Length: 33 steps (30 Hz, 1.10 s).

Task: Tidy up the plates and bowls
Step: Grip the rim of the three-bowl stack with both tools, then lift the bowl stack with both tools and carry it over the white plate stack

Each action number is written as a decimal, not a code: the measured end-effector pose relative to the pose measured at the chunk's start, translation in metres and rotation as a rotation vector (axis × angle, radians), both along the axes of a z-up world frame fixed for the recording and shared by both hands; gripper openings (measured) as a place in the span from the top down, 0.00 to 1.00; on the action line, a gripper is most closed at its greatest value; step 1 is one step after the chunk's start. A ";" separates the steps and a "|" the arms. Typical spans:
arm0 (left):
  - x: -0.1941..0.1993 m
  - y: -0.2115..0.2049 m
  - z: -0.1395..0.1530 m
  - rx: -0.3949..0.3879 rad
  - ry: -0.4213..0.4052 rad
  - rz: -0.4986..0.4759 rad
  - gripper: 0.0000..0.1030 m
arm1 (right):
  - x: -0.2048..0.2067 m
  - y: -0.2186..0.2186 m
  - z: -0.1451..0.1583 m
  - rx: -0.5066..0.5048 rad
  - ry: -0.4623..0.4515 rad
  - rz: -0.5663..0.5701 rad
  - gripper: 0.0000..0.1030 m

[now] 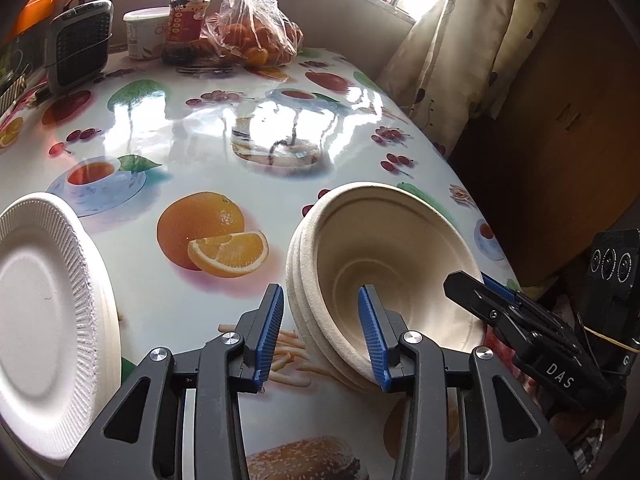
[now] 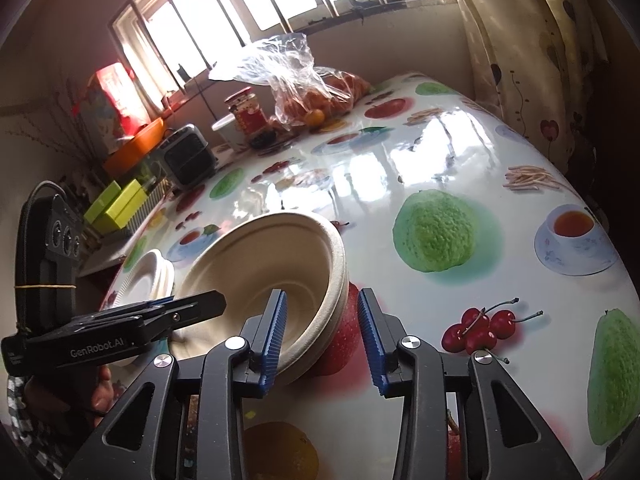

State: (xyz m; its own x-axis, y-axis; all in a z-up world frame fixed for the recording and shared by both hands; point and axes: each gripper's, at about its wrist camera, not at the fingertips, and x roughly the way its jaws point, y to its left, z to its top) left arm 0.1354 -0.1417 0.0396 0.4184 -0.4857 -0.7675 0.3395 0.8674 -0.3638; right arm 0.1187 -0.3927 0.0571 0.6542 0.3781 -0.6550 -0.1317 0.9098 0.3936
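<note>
At the table's point(image 1: 224, 148) near edge, both grippers are straddling opposite rims of the nested paper bowls point(image 1: 384, 264), left gripper point(image 1: 326, 336) and right gripper point(image 2: 322, 338) parted, not yet pinching; bowls are looking light, stiff-ish, crushable, best held at the rim

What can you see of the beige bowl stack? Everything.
The bowl stack is a nest of beige bowls with at least three rims showing. They look matte, like moulded pulp, and the top one is empty. It sits mouth-up on the fruit-print tablecloth near the table's edge. The left gripper and right gripper straddle its wall on opposite sides, one finger inside, one outside. No pad visibly presses it.
</note>
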 end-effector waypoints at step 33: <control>0.000 -0.008 0.004 0.015 -0.020 -0.012 0.65 | 0.001 0.000 0.001 -0.005 -0.002 -0.010 0.65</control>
State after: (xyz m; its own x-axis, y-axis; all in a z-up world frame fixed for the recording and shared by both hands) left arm 0.1353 -0.1493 0.0434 0.4277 -0.4794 -0.7663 0.3567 0.8685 -0.3443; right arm 0.1198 -0.3925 0.0584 0.6591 0.3682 -0.6558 -0.1229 0.9130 0.3890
